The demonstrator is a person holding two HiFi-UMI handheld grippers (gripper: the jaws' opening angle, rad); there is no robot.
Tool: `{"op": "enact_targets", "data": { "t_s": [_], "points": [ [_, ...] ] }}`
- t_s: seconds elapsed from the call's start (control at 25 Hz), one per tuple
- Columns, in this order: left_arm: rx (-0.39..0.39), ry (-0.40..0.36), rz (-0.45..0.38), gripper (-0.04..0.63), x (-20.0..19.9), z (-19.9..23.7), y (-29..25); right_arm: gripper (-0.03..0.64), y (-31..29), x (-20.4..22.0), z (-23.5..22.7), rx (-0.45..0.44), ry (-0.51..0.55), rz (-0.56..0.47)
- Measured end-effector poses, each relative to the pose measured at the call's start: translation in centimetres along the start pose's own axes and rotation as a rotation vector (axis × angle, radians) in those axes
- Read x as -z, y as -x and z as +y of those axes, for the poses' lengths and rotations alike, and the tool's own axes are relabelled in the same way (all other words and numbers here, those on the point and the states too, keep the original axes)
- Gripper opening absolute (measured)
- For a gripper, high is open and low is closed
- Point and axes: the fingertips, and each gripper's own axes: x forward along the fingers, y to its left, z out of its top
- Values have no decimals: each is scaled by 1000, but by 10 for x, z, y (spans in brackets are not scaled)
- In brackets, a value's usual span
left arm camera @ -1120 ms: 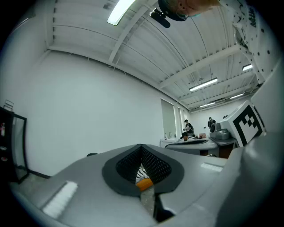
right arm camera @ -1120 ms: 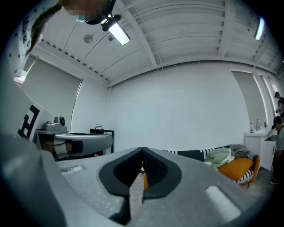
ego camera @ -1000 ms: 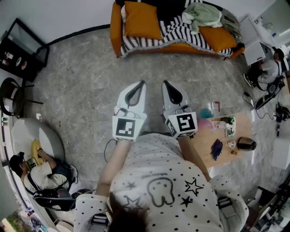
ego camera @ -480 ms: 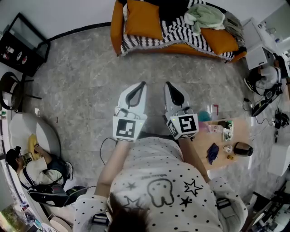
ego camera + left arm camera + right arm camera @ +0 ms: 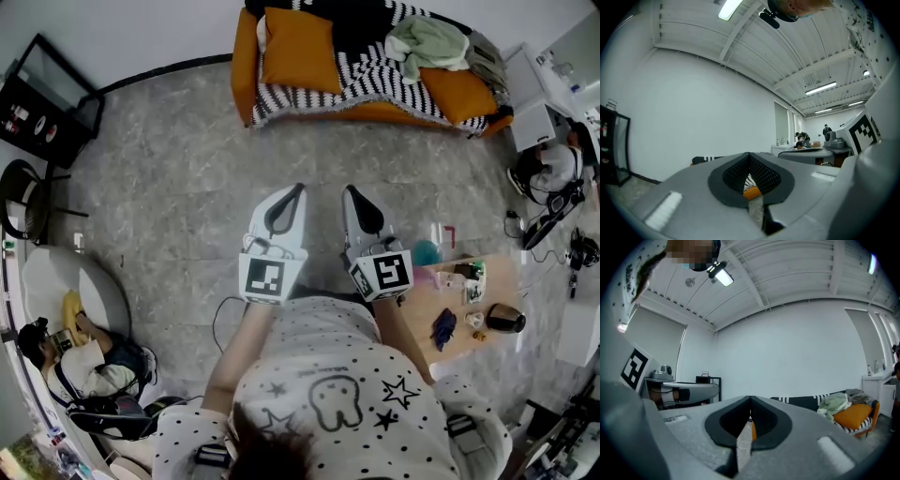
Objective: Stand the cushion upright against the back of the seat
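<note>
Grey marbled floor [image 5: 169, 169] lies between me and the orange sofa [image 5: 242, 66] at twelve o'clock, well apart from both my tools. My left gripper [image 5: 301, 187] and right gripper [image 5: 346, 188] point level toward it, each with its fingers pressed together on nothing. Two plain orange pillows sit on the striped throw [image 5: 375, 70]: one cushion [image 5: 298, 49] at twelve by the sofa's arm, and the other cushion [image 5: 457, 91] at one o'clock, slumped low on the seat just beside a green garment [image 5: 427, 42]. I judge the slumped one is mine to stand, though I cannot be sure. Plump and matte, it should be light, soft, yielding, not slippery, unbreakable. I'd pinch a top corner or edge seam with each gripper, as a mid-face grip would only bunch cloth.
</note>
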Motion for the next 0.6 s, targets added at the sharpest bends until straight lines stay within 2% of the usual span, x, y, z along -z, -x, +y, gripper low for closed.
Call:
{"op": "enact_targets", "data": {
  "t_s": [0.32, 0.6],
  "points": [
    [74, 9, 38, -3, -2, 42, -27, -5, -55, 1, -2, 36, 18, 31],
    [94, -14, 22, -3, -14, 95, -48, -5, -103, -6, -3, 88, 32, 26]
  ]
}}
